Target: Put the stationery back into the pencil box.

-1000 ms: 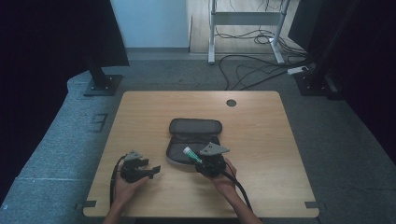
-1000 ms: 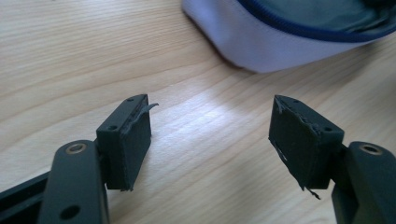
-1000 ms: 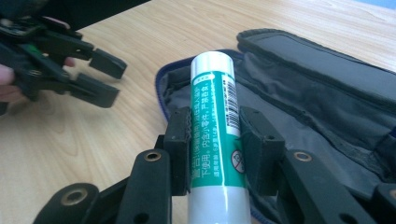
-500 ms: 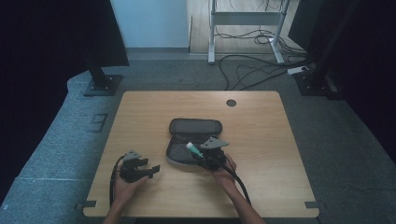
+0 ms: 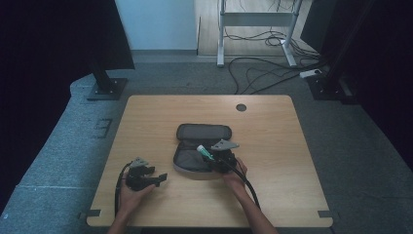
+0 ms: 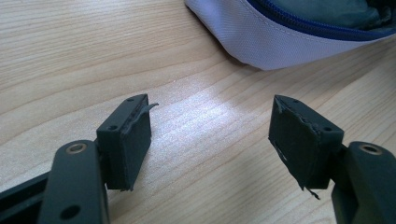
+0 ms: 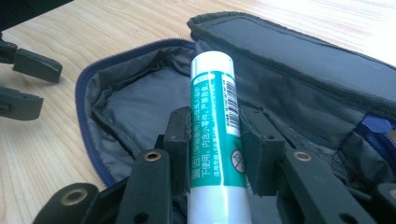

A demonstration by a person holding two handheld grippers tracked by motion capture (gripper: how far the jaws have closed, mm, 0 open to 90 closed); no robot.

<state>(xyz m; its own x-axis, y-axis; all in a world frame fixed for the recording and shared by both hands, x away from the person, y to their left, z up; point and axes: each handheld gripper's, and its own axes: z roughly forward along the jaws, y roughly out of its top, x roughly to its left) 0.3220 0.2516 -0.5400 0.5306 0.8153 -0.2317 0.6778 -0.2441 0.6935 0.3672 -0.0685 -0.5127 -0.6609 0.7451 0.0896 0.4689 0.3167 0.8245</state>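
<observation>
A grey fabric pouch [image 5: 202, 132] with a blue zipper lies open in the middle of the wooden table, its lid folded back. My right gripper [image 5: 211, 157] is shut on a green and white glue stick [image 5: 204, 152] and holds it over the pouch's near half. In the right gripper view the glue stick [image 7: 215, 112] stands between the two pads, capped end pointing into the pouch's grey lining [image 7: 135, 107]. My left gripper [image 5: 159, 177] rests on the table left of the pouch, and its jaws [image 6: 212, 135] stand wide open with nothing between them. The pouch's pale outer wall [image 6: 280, 39] lies just beyond.
The table [image 5: 272, 126] has bare wood around the pouch and a round cable hole [image 5: 241, 107] at the far side. Grey carpet, stand feet and loose cables [image 5: 263, 73] lie beyond the far edge. The left gripper's jaws [image 7: 25, 84] show left of the pouch.
My right gripper has carried the glue stick a little farther over the open pouch and slightly lower. The left gripper has stayed where it was.
</observation>
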